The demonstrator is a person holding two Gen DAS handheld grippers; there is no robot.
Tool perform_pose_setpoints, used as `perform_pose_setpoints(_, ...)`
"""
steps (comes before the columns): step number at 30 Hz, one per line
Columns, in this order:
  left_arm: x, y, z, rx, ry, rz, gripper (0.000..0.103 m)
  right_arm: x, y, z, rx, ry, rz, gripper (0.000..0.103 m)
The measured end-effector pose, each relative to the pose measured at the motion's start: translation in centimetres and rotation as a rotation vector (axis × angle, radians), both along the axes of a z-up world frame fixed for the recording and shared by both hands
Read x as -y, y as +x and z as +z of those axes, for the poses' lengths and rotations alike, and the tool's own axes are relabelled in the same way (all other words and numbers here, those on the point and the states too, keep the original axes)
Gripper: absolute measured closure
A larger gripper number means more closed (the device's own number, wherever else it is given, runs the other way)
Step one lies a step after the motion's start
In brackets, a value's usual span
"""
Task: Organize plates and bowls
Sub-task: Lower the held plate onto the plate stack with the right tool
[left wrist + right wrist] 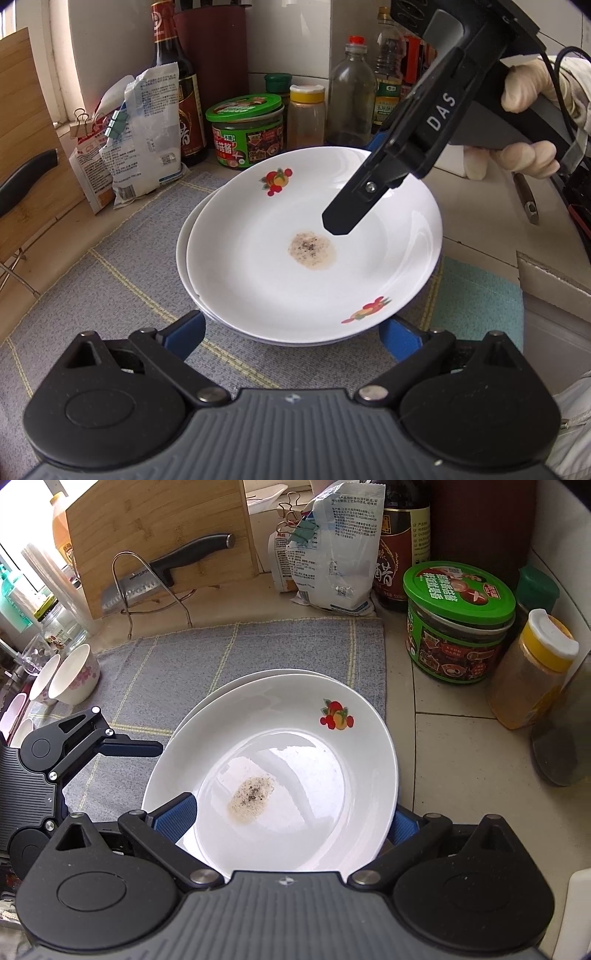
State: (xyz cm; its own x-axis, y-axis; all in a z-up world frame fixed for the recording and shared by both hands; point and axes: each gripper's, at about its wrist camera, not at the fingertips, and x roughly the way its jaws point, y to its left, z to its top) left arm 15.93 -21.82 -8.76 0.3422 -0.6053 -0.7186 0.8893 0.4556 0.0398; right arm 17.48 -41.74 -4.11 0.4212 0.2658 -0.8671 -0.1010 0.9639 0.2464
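Right gripper (pixel 291 808) clamping rim of white round fruit-print ceramic plate (pixel 295 738), tilting between fingers above second white plate (pixel 221 686); left gripper (pixel 291 332) gaping wide beside stack; risking greasy rim slipping, chipping plate beneath.

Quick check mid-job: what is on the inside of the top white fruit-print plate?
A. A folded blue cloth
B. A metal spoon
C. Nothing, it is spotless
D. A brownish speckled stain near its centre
D: the top white fruit-print plate shows a brownish speckled stain near its centre, in both wrist views.
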Motion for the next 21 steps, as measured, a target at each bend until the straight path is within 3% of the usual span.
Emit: perform_pose_setpoints(21, 0.00, -0.90, 0.36, 0.015, -0.019, 0.031, 0.003, -0.96, -0.87, 0.13, -0.032, -0.065, -0.001, 0.000)
